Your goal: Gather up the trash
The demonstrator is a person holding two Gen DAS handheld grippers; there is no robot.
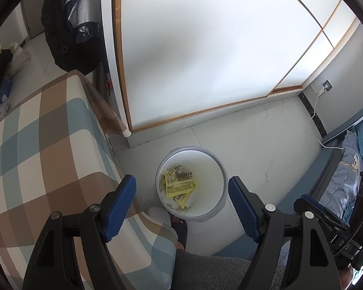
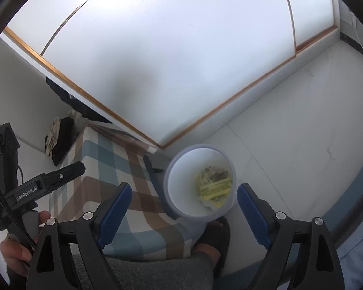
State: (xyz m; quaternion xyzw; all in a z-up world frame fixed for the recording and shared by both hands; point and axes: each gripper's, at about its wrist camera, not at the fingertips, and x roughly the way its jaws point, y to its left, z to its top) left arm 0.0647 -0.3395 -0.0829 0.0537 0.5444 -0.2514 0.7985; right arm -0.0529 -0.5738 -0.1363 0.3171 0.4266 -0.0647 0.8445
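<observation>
Left wrist view: the left gripper (image 1: 181,193) is seen from behind, pointed steeply down, its blue-padded jaws set wide apart with nothing between the pads. Framed between them on the pale floor (image 1: 266,145) stands a round white waste bin (image 1: 217,207), upright and uncovered, in which yellow printed wrappers (image 1: 179,183) are seen lying with some white paper at the bottom. A bed with a checked cover (image 1: 48,149) in brown, blue and cream is shown just to the left of the bin, and a white wardrobe door (image 1: 205,48) with a wooden edge rises behind it. A foot in a dark sandal (image 1: 180,229) is placed just beside the near rim of the bin. At the right edge, part of the right gripper (image 1: 321,215) is visible. Right wrist view: the right gripper (image 2: 184,205) is likewise shown with its jaws spread and holding nothing. The same bin is seen between and beyond the pads, the yellow wrappers gathered toward its right side. The left gripper appears at the far left, held in a hand (image 2: 14,249); from this view it cannot be told whether its jaws are apart.
</observation>
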